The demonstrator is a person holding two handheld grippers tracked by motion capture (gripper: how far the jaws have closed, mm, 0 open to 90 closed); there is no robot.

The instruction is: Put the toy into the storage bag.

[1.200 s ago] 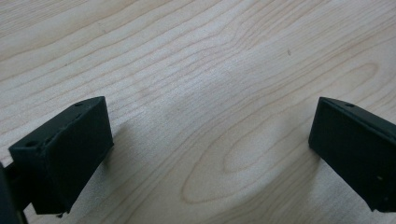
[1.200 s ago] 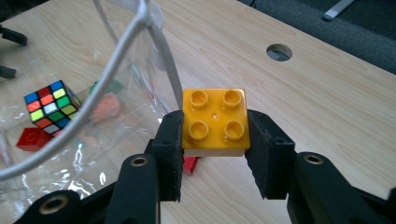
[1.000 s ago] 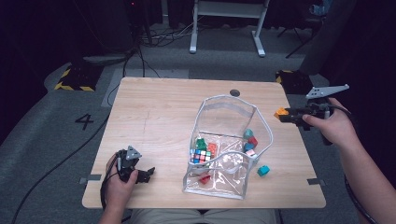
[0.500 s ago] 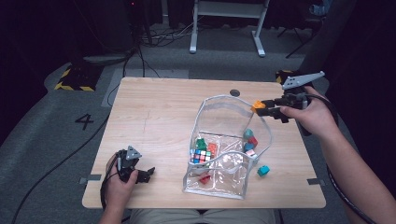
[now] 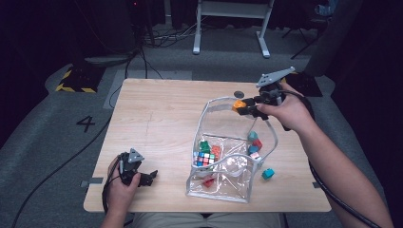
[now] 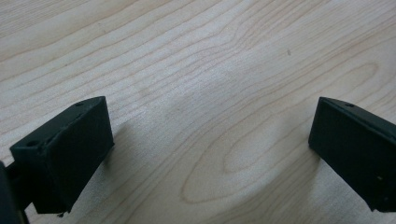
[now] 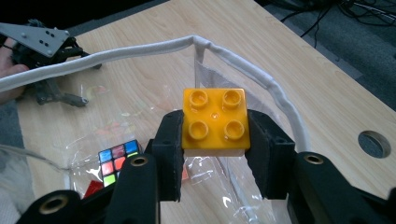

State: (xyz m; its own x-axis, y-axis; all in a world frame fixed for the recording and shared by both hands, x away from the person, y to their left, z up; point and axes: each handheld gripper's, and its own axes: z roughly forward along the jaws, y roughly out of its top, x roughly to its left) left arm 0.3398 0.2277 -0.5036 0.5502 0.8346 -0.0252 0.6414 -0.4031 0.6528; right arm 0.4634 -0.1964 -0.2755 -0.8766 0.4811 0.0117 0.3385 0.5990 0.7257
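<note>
High view blurring the small pieces inside the clear bag (image 5: 223, 178). Sitting squarely between the right gripper (image 7: 215, 154) fingers (image 7: 170, 149), clamped on both sides, studs up: a yellow brick (image 7: 215, 122), hovering over the bag's white rim (image 7: 252, 70). Resting wide open on bare surface (image 6: 196, 93): left gripper (image 6: 210, 149). Reading "4" (image 5: 86, 123) on the floor.

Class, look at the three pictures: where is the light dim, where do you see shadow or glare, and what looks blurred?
High view: the floor around the table is dark, the tabletop lit. Left gripper view: soft shadow beside the left gripper on the wood, jaws slightly blurred. Right gripper view: the yellow brick is sharp; glare on the clear bag.
</note>
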